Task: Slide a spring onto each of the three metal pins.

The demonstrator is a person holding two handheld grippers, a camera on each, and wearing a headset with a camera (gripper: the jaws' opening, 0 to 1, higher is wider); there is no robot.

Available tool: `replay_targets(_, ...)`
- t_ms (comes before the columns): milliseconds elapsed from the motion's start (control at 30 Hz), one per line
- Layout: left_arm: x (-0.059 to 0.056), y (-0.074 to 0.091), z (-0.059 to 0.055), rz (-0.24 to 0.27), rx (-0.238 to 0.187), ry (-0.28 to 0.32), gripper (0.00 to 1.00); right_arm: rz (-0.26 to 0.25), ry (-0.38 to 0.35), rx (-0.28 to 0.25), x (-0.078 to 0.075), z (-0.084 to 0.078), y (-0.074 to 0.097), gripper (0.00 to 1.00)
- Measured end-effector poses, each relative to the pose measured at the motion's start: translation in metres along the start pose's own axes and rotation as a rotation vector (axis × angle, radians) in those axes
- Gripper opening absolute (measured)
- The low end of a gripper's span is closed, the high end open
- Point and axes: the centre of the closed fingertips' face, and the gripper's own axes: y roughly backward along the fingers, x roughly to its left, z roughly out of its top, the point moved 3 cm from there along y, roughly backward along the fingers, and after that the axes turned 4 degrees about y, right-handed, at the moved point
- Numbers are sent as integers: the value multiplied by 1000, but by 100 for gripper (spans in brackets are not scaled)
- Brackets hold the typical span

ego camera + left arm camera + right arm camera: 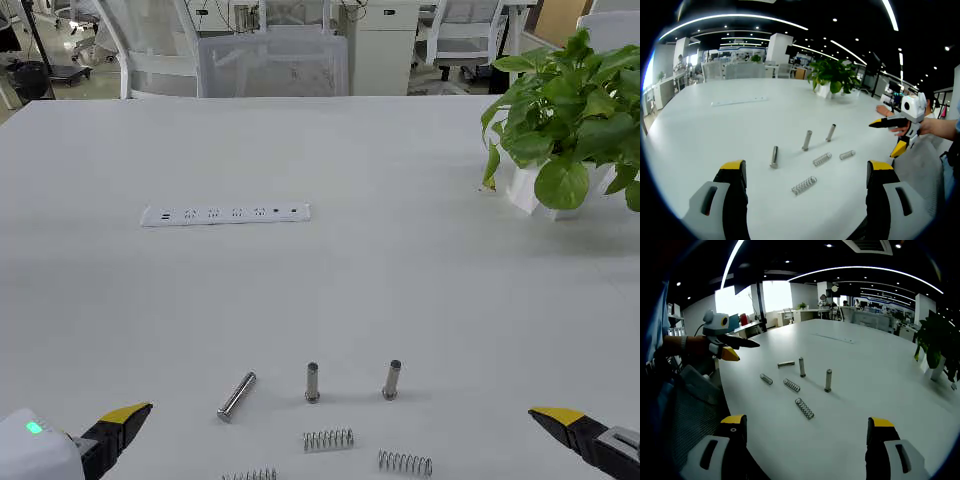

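Observation:
Three metal pins stand or lie on the white table [400, 260]: one lies flat [236, 396], two are upright [312, 382] [391, 379]. In front of them lie three loose springs [328, 439] [405, 462] [250, 475]. None of the springs is on a pin. My left gripper [806, 169] is open and empty, near the table's front edge to the left of the flat pin [774, 156]. My right gripper [806, 421] is open and empty, to the right of the nearest spring [804, 408]. Each gripper is well apart from the parts.
A white power strip [225, 214] lies mid-table on the left. A potted green plant [565, 130] stands at the far right. Office chairs [270, 60] line the far edge. A person's hand [935, 127] holds the right gripper.

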Motion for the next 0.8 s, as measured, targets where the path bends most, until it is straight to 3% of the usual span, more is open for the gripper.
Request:
replay_targets(167,4,2,-3,12,1,14,99,-9,-2,9,-3,-3,4,100)
replay_targets(800,3,5,-8,13,15,8,99,-27,3,37,-4,-8,11,100)
